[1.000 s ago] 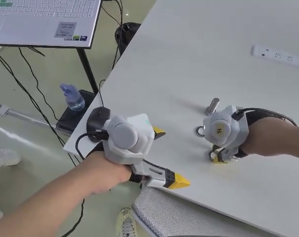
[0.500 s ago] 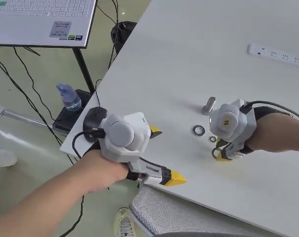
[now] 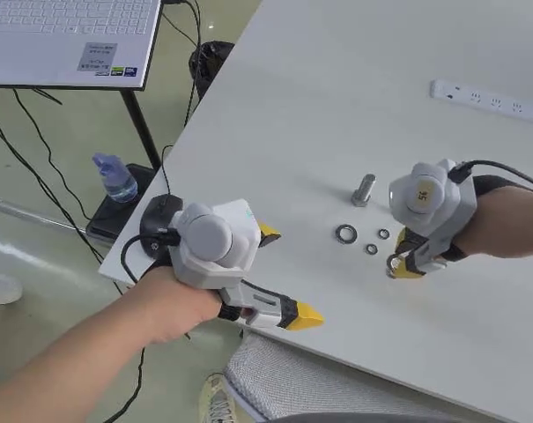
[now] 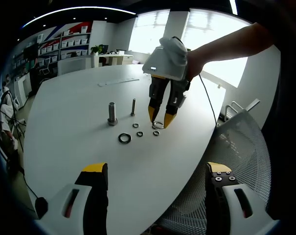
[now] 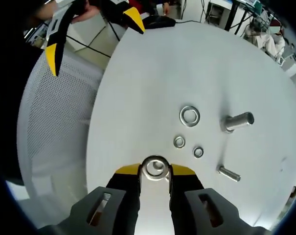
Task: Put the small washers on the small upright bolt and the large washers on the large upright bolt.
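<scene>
Steel and ring-shaped, one large washer [image 5: 155,167] is pinched between the yellow tips of the right tool [image 3: 400,267], low over the white surface [image 3: 336,106]. Whether it rests on the surface or is just clear of it cannot be told. The jaws are drawn in to the washer's own width and grip it across the outer edge. The centre hole is left unobstructed, in my judgement so that it can be dropped over a bolt shank.

Just beyond the tips lie two small washers [image 5: 179,142], close together, and a second large washer [image 5: 189,116] a little farther on. All three lie flat and apart from one another.

Behind them stand the large bolt [image 5: 238,121] and the small bolt [image 5: 229,173], both upright, near each other and bare of washers. No washer has yet been fitted. The held one belongs on the large bolt, which stands a short carry from the tips.

The left tool [image 3: 286,274] has its jaws wide apart and holds nothing. It sits at the near edge of the surface, well apart from the parts, evidently kept out of the working tool's path.
</scene>
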### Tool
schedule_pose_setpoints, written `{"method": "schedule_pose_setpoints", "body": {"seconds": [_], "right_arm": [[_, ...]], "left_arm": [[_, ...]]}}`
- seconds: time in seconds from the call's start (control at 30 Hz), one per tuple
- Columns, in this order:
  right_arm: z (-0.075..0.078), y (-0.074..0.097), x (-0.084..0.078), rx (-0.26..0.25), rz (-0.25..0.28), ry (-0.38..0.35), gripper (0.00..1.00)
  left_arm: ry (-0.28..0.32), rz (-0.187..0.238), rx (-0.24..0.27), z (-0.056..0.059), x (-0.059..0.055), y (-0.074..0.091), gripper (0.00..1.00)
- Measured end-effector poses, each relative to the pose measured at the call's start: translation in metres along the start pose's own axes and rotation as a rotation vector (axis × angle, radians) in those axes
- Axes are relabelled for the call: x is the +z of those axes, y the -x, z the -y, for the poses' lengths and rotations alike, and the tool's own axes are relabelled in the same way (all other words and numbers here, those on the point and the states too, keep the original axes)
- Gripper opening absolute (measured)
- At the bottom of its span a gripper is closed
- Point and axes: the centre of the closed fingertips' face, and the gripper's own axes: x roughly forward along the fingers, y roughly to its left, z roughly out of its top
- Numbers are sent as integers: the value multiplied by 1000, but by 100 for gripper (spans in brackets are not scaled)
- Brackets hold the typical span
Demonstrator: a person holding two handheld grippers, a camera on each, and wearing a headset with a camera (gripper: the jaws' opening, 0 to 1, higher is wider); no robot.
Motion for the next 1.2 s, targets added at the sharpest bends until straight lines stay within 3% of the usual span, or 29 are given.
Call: {"method": "schedule_pose_setpoints", "body": {"seconds": [0.33,0.57,0.63,1.2], "right_arm": [[12,25,6,-12,6,-18,21],[29,32,8,-24,7,-18,21],[41,35,8,-24,15,-28,21],[74,53,19,-56,22,-37,21]], "left_arm": [[0,1,1,0,0,1,81],[-1,-2,5,-2,-1,1,81],[2,3,6,-3,0,2,81],[10,0,4,-9,-2,0,81]]}}
